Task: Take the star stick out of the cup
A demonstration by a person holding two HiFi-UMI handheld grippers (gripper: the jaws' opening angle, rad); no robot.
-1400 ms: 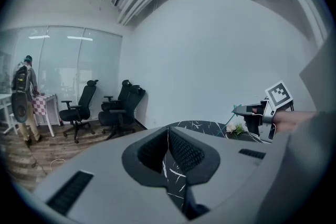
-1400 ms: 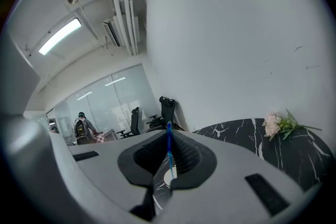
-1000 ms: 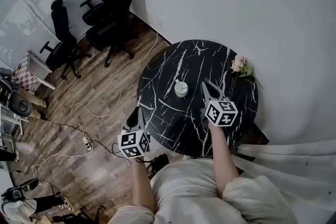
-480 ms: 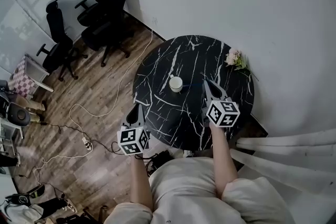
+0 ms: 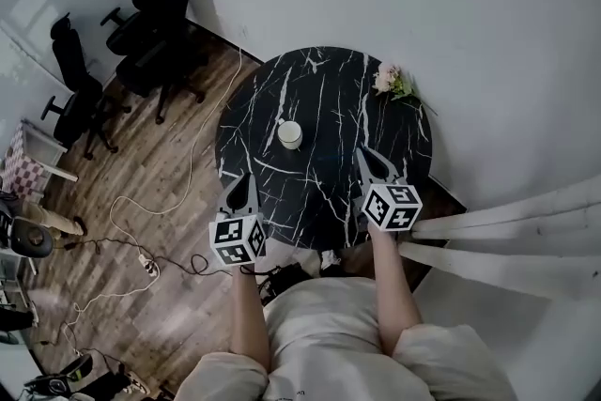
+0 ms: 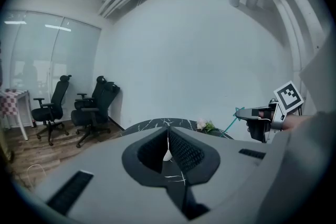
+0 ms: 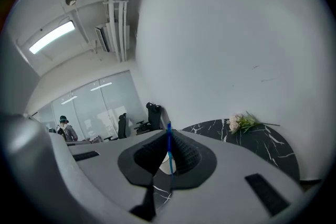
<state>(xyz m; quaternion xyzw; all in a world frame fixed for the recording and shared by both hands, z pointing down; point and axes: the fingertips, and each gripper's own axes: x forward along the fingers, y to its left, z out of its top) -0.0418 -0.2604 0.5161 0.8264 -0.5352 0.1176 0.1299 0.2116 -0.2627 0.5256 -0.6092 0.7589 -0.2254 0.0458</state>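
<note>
One star stick (image 7: 169, 148) in right gripper (image 5: 362, 154), farther from cup (image 5: 289, 134) than before.

Left gripper (image 6: 168, 132) fingers closed together, marble table (image 6: 149, 124) beyond, right gripper (image 6: 249, 113) holding star stick (image 6: 232, 120), office chairs (image 6: 93, 107) left

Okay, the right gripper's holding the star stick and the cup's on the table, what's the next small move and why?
Probably lower the right gripper toward bare table beside the white cup and lay the star stick down. Its jaws are shut on the stick, which is already clear of the cup, so only setting it down seems left.
</note>
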